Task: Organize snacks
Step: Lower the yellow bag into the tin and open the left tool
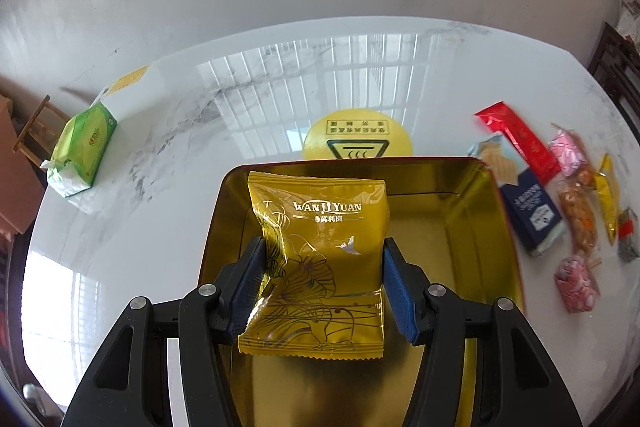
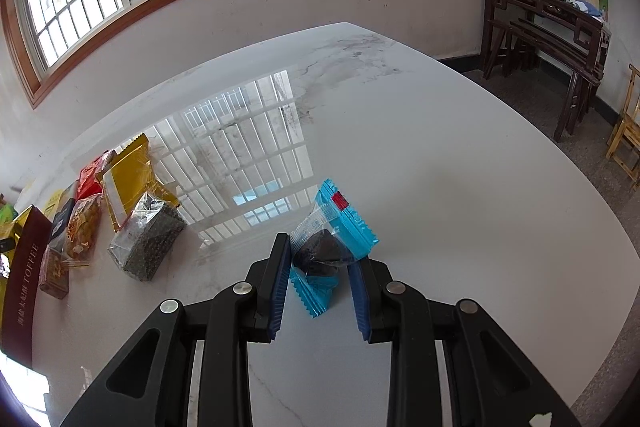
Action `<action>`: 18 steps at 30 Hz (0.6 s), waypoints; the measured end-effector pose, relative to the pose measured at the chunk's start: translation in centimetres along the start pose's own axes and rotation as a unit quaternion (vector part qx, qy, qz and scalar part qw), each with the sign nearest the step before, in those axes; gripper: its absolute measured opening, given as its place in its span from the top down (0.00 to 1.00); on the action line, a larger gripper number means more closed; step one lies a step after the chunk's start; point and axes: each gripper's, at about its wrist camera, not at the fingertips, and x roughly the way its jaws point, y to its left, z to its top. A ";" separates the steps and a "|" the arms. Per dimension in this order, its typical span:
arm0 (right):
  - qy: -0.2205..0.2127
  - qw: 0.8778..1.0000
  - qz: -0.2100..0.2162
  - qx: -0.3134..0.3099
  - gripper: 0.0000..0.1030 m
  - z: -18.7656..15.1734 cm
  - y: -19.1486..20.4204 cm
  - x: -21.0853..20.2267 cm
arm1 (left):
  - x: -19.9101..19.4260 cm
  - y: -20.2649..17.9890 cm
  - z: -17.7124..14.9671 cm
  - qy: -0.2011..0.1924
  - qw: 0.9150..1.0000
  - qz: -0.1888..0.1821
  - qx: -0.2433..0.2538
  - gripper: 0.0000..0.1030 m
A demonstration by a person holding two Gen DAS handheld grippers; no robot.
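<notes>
Your left gripper [image 1: 324, 287] clamps the gold snack packet [image 1: 318, 247] by its sides, holding it above the open gold tin [image 1: 472, 227]. Right of the tin on the marble table [image 1: 168, 163], the loose snacks wait: a red packet [image 1: 520, 139], a navy box [image 1: 528, 215], pink candies [image 1: 576, 287]. Left of the tin, well apart, sits a green tissue pack [image 1: 82, 147]. Your right gripper [image 2: 320, 279] is pinched on a blue-wrapped dark treat [image 2: 332, 239], away from the tin.
</notes>
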 end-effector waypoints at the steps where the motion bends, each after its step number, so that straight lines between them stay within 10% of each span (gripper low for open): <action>1: 0.000 1.000 0.000 0.000 0.75 0.0 0.0 0.0 | 0.3 0.0 0.0 0.004 1.000 0.001 -0.001 0.44; 18: 0.000 1.000 -0.001 -0.001 0.75 -0.1 0.1 -0.1 | 2.2 0.1 0.3 0.021 0.999 0.040 0.015 0.43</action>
